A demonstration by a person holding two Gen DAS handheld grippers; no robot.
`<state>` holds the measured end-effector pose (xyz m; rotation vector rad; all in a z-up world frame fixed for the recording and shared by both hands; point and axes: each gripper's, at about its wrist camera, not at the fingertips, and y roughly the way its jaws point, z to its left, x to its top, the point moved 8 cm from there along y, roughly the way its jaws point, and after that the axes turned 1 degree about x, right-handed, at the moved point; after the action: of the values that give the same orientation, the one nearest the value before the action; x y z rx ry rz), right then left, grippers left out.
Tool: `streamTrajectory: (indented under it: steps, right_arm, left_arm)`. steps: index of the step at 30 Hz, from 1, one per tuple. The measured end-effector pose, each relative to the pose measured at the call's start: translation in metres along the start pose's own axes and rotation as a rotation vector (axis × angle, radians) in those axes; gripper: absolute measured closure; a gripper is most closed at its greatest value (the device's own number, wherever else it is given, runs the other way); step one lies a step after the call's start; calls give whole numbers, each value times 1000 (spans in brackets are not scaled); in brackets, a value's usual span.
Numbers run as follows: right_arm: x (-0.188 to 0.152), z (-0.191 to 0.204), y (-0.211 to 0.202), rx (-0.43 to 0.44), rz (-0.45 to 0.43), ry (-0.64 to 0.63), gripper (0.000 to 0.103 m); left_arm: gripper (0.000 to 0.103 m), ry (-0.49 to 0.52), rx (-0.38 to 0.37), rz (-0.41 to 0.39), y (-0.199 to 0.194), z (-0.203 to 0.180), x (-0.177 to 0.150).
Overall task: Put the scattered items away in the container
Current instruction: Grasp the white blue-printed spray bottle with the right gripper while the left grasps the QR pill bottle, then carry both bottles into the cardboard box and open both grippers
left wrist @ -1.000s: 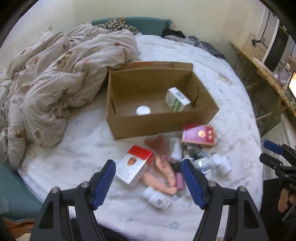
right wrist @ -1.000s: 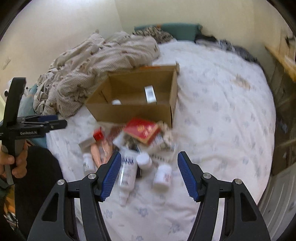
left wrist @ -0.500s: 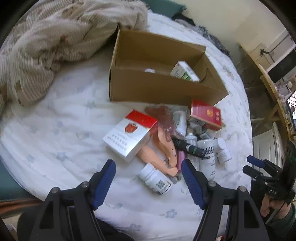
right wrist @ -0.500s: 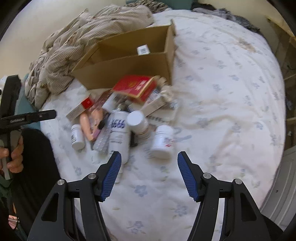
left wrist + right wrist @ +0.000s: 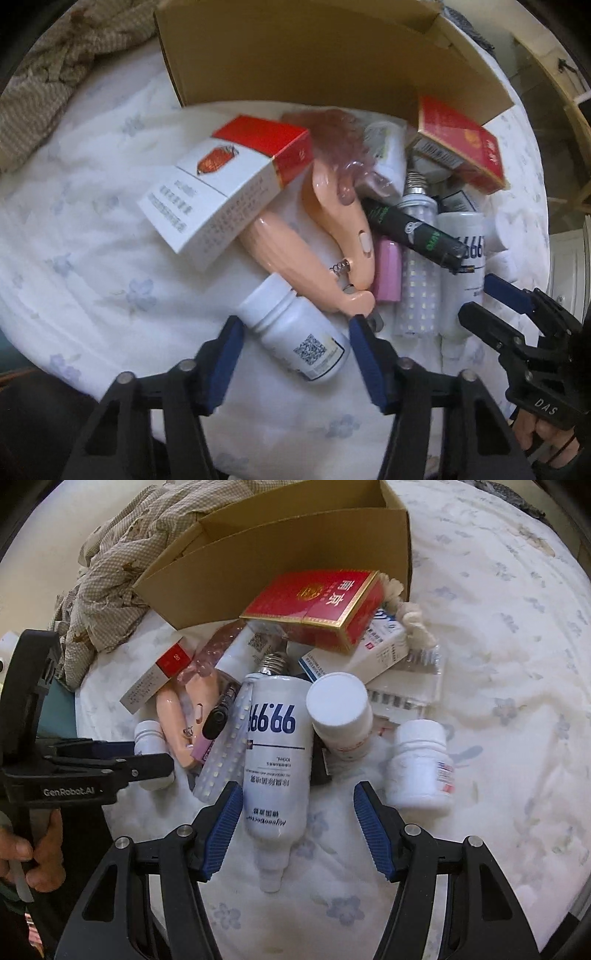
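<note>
1. L gripper (image 5: 295, 354): released, jaws wide, straddling a white pill bottle (image 5: 295, 339) lying on the bed sheet (image 5: 74, 258).
2. R gripper (image 5: 293, 827): released, jaws either side of a tall white spray bottle (image 5: 275, 760), not clamped.
3. Cardboard box (image 5: 280, 565) at far side; item pile just near of it, w/ a red carton (image 5: 314, 598) resting by the box wall.

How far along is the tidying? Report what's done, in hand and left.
Done: nothing can be confirmed; the cardboard box interior is out of view. In hand: nothing gripped; the left hand-held gripper is open around the QR-coded pill bottle, the right hand-held gripper open around the tall spray bottle. Left: the whole pile on the bed, including the red carton and LED bulb.
</note>
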<state>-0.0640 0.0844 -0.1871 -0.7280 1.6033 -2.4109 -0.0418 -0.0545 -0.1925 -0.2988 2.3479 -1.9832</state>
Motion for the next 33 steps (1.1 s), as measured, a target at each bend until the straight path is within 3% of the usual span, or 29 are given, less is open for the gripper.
streamTrajectory:
  steps: [3, 5, 6, 9, 12, 16, 24, 27, 33]
  right_arm:
    - [1, 1, 4, 20, 7, 9, 37]
    - [0, 2, 6, 47, 13, 13, 46]
    - [0, 4, 7, 61, 17, 18, 51]
    - [-3, 5, 14, 59, 37, 9, 50]
    - [-3, 6, 16, 51, 36, -5, 51]
    - [-2, 7, 11, 48, 30, -23, 60]
    - [8, 8, -49, 175, -107, 62, 60]
    - [16, 7, -73, 193, -155, 73, 60]
    - [34, 6, -98, 187, -199, 81, 60]
  left_arm:
    - [50, 7, 19, -15, -5, -1, 0]
    - [52, 12, 32, -26, -8, -1, 0]
    - [63, 15, 38, -31, -9, -1, 0]
    - [66, 24, 56, -46, -14, -2, 0]
    - [68, 34, 72, -61, -19, 0, -1]
    - [68, 9, 55, -83, -30, 5, -2]
    - [68, 61, 19, -258, -100, 4, -3]
    - [68, 87, 14, -290, -121, 3, 5]
    - [68, 121, 9, -314, -126, -6, 23]
